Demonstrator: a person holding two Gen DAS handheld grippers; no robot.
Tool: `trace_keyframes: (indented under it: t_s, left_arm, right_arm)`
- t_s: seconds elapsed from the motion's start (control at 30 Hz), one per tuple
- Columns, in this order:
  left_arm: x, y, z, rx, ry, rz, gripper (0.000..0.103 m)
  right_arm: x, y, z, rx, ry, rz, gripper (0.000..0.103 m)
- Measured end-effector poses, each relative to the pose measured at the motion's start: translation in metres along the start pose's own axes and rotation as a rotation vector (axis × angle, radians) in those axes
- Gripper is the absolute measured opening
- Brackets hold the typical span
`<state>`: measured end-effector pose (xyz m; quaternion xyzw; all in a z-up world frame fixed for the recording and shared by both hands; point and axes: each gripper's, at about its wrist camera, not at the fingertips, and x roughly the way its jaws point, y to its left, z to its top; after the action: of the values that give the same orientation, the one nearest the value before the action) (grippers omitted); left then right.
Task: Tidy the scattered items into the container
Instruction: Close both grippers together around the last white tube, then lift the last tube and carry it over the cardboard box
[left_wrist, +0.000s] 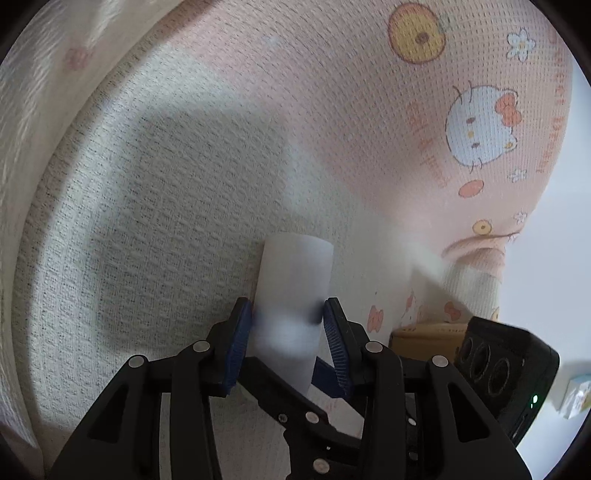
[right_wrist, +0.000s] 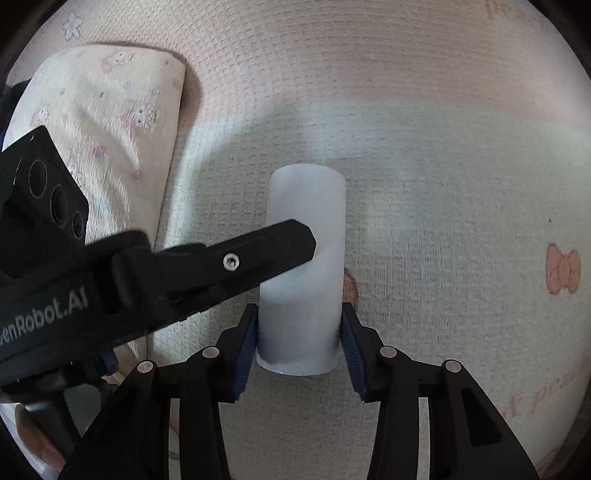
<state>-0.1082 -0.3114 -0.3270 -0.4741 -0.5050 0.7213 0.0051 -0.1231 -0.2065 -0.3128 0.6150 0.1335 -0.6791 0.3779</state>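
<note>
A plain white cylinder (left_wrist: 295, 273) lies over cream woven cloth (left_wrist: 147, 221), with both grippers on it. My left gripper (left_wrist: 288, 314) has a blue pad pressed against each side of its middle. In the right wrist view the same cylinder (right_wrist: 310, 206) points away from me, and my right gripper (right_wrist: 299, 321) is shut on its near end. The left gripper's black finger (right_wrist: 258, 251) reaches in from the left across the tube. The cloth turns pink with a cartoon cat print (left_wrist: 476, 125) further back. I cannot tell whether this is the container's inside.
A padded, printed fabric fold (right_wrist: 110, 110) rises at the left of the cloth. The right gripper's camera housing (left_wrist: 509, 373) sits close on the right. Beyond the pink cloth's edge lies a pale surface (left_wrist: 554, 258) with a small colourful box (left_wrist: 576, 398).
</note>
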Motion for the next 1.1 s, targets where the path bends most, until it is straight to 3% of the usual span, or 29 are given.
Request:
trace_keyframes:
  t_s: [0.2, 0.43, 0.73, 1.1]
  left_arm:
    - [-0.008, -0.028, -0.010, 0.076, -0.034, -0.056, 0.041]
    - [-0.035, -0.082, -0.035, 0.164, -0.103, -0.048, 0.041]
    - [-0.058, -0.133, -0.077, 0.203, -0.114, -0.063, 0.041]
    - [-0.047, -0.213, -0.113, 0.274, -0.107, -0.076, 0.041]
  right_arm:
    - [-0.023, 0.004, -0.002, -0.103, -0.007, -0.070, 0.040]
    - [-0.076, 0.013, -0.014, -0.212, -0.057, -0.122, 0.040]
    - [-0.145, 0.007, -0.046, -0.226, -0.151, -0.137, 0.040]
    - [-0.215, -0.037, -0.071, -0.153, -0.272, -0.127, 0.040]
